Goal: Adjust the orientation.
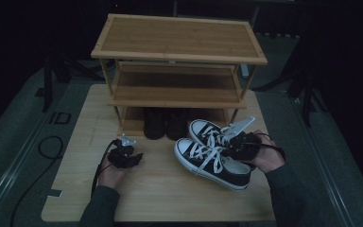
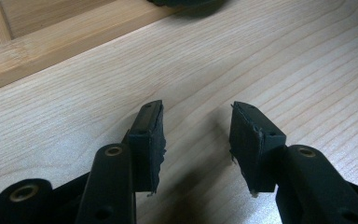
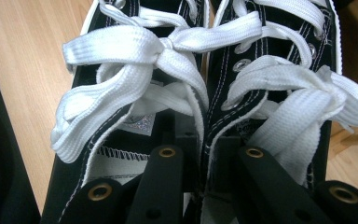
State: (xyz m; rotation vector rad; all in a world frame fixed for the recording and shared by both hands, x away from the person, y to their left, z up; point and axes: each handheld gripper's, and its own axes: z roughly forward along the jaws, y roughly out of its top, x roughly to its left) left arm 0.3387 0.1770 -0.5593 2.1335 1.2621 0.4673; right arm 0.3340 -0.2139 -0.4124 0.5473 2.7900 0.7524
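Shelving comes first: the wooden shoe rack (image 1: 177, 71) stands at the far side of the desk (image 1: 160, 198), its top and middle shelves bare, a dark pair of shoes (image 1: 165, 124) already tucked into the bottom tier. Any free shelf would take the next pair, so the carry should aim at one of the open boards and clear its front edge before going in.

Next, the black-and-white sneakers (image 1: 212, 153) sit side by side on the desk just in front of the rack's right half, toes toward the rack. The right gripper (image 3: 200, 186) has its jaws pinched on the two inner collar walls, one jaw down inside each shoe, holding both together. Keep that squeeze firm and lift level, since the toes will likely sag and could catch a shelf lip; the loose white laces (image 3: 135, 51) could snag too.

Smallest, the left gripper (image 2: 198, 140) rests near the desk with jaws spread and nothing between them, free to steady a sole.
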